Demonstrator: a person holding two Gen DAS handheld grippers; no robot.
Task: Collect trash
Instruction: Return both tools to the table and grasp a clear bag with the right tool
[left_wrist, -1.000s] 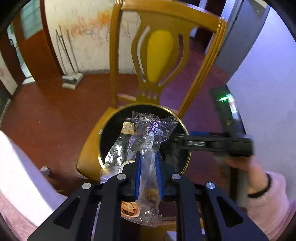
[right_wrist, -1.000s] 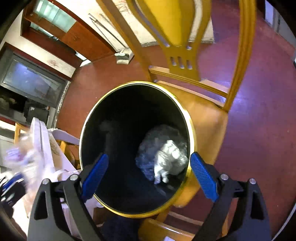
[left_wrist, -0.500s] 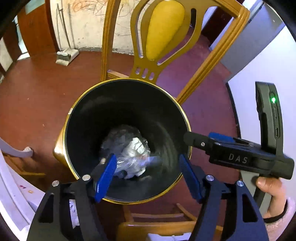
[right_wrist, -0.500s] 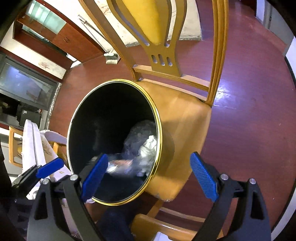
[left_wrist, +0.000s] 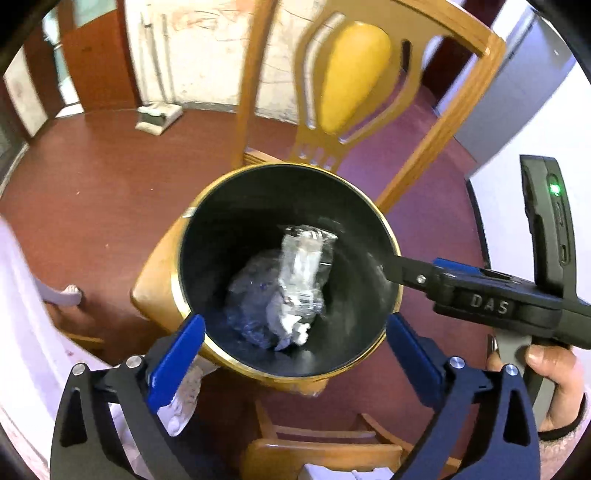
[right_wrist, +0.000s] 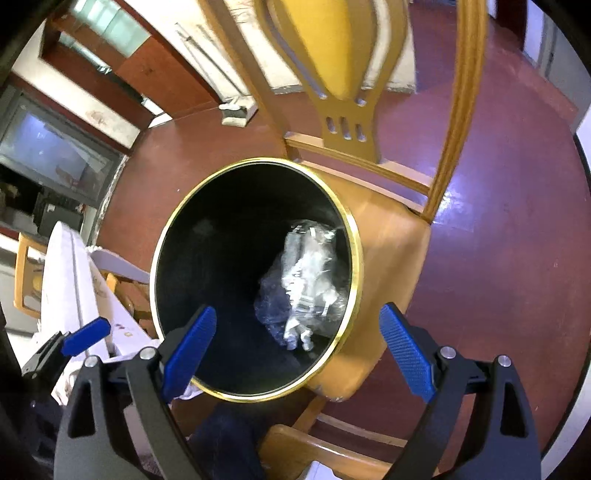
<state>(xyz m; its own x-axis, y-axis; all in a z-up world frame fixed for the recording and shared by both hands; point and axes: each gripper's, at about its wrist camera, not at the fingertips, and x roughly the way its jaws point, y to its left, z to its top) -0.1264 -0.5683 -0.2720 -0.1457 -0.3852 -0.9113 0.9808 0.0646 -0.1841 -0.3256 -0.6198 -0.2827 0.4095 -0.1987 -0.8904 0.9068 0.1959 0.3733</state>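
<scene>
Left gripper (left_wrist: 293, 352) jaws opening, nothing between them; clear plastic wrapper (left_wrist: 304, 273) lies in the black gold-rimmed bin (left_wrist: 184, 236) on the chair seat (right_wrist: 388, 251); right gripper (right_wrist: 297, 349) spread wide, empty

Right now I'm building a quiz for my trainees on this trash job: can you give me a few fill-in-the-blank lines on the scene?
1. The black bin with the gold rim stands on the seat of a wooden ____.
2. The clear wrappers lie inside the ____.
3. Between the fingers of the left gripper, whose jaws are opening, there is ____.
4. The pads on the right gripper are coloured ____.

Missing words: chair; bin; nothing; blue
</scene>
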